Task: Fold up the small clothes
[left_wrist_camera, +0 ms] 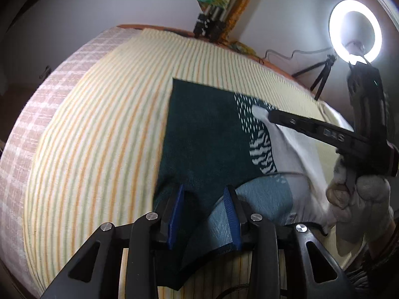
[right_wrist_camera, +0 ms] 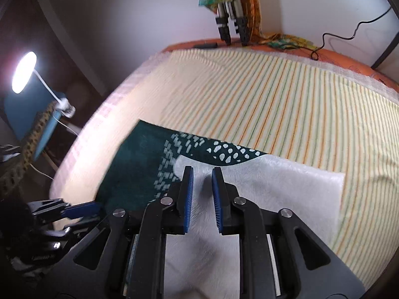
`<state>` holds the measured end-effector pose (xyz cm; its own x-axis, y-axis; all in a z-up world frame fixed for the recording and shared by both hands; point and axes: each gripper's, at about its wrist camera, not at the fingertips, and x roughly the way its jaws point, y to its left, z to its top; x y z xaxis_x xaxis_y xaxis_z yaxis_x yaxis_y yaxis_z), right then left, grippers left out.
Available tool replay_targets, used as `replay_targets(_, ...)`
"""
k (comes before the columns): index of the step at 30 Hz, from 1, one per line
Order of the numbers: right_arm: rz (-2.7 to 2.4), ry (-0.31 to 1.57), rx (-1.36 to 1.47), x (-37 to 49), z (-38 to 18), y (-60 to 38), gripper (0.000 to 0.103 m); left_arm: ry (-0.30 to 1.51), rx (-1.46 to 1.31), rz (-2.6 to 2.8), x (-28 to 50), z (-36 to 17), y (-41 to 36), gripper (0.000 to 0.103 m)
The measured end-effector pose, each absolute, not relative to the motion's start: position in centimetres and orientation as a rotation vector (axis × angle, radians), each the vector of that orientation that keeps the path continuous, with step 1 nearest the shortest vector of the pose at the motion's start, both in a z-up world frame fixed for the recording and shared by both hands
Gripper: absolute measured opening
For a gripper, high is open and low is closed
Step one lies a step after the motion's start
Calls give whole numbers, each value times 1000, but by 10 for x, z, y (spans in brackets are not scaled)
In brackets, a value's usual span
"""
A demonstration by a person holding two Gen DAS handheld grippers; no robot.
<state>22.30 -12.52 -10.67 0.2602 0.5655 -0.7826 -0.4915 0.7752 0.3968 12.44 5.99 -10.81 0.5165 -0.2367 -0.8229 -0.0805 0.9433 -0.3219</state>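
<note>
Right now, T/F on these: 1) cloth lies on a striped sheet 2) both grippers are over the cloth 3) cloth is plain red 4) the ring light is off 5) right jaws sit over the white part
1) Cloth lies on a striped sheet: true.
2) Left gripper and right gripper are over the cloth: true.
3) Cloth is plain red: false, dark green with white patterned areas.
4) Ring light is off: false, it glows.
5) Right jaws sit over the white part: true.

a striped bed (right_wrist_camera: 286, 104) carries a dark green patterned cloth (left_wrist_camera: 204, 134).
</note>
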Motion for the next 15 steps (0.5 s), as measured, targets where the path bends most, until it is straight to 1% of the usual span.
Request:
replay_targets(1,717,1079,93,220,-98,-133,20,1006,-347,-91,122,-103,65,44)
replay_targets(2,714,1069,101,218,-93,-138,33,981,-354,-87,120,-97,72,47)
replay_targets(3,713,1058,119,215,-86,-148,41,965,-363,-84,119,-94,78,54)
replay_targets(4,718,1053,145,212,-82,-159,52,954,-378,-84,118,-91,84,58)
replay_targets(8,700,1077,229,202,-82,-197,53,963,-487,-95,117,-96,108,59)
replay_targets(15,639,1175,463,189,-111,-273,53,1024,-703,-146,121,-118,123,59)
